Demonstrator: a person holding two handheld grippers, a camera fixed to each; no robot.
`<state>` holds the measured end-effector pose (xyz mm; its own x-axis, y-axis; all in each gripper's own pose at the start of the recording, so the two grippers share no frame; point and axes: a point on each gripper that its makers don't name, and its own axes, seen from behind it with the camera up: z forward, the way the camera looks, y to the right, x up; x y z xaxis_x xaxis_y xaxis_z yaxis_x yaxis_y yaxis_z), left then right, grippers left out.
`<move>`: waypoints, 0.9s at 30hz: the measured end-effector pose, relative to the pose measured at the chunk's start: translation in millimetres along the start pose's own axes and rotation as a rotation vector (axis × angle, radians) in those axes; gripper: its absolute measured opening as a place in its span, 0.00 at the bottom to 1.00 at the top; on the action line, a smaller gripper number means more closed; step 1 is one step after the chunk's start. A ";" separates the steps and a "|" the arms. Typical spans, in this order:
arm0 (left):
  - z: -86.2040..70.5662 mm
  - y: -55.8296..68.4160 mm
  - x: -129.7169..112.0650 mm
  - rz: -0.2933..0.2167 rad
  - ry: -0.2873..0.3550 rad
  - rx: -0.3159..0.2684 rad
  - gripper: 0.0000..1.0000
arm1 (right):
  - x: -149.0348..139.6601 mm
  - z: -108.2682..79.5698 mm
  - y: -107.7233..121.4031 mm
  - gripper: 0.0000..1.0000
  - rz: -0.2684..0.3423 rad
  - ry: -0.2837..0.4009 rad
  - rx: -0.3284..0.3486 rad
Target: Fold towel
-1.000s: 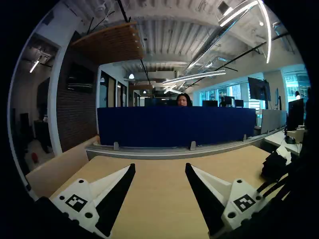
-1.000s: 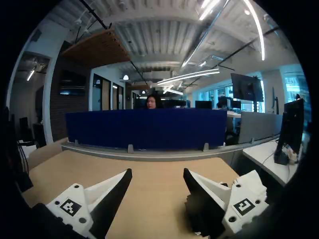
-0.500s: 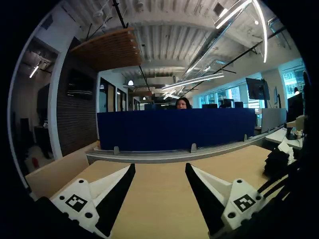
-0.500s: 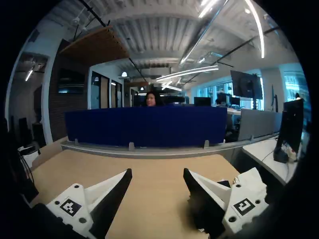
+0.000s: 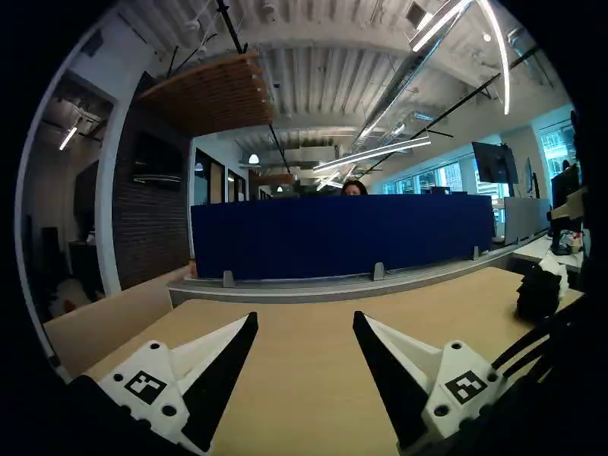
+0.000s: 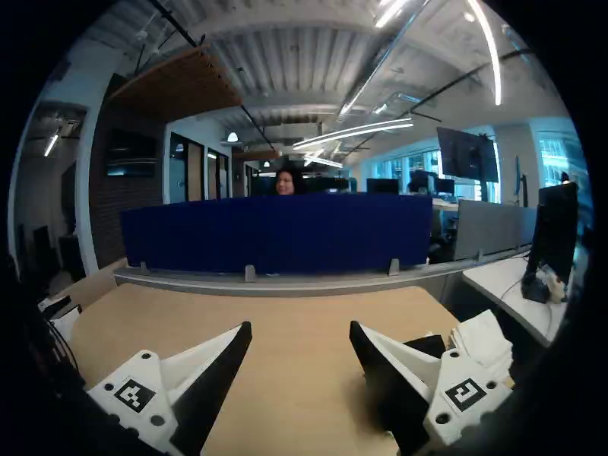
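Both claws stand wide open with nothing between the fingers. The left gripper [image 5: 304, 318] and right gripper [image 6: 299, 327] each show black wedge-shaped fingers on white housings, poised over a smooth, pale wood-grain table [image 5: 304, 380]. In the left gripper view a dark towel stack [image 5: 538, 292], topped with white, sits at the table's right edge. In the right gripper view flat white folded towels [image 6: 477, 342] lie just beside the right finger. A matte blue partition [image 6: 281, 232] bounds the table's far edge.
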<state>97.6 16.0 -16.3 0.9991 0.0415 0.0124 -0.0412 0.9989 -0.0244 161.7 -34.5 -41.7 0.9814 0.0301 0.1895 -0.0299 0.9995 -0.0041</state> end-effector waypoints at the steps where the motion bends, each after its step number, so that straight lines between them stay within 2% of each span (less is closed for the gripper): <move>1: 0.4 0.4 -6.3 0.001 -0.003 -0.001 0.93 | -2.1 0.8 -0.8 1.00 -0.001 -0.001 0.000; 8: 4.0 3.0 -43.0 0.009 -0.004 -0.003 0.93 | -23.8 8.3 -9.6 1.00 -0.022 -0.004 0.005; 14: 10.0 -0.4 -66.5 0.002 -0.001 0.002 0.93 | -44.6 13.4 -16.7 1.00 -0.029 -0.022 0.013; 27: 13.0 -2.5 -92.2 -0.010 0.007 0.010 0.93 | -55.1 20.2 -32.9 1.00 -0.057 -0.023 0.035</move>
<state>5.4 10.0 -4.4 0.9995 0.0318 0.0056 -0.0317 0.9994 -0.0140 104.7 -69.1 -32.1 0.9772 -0.0271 0.2106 0.0188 0.9990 0.0413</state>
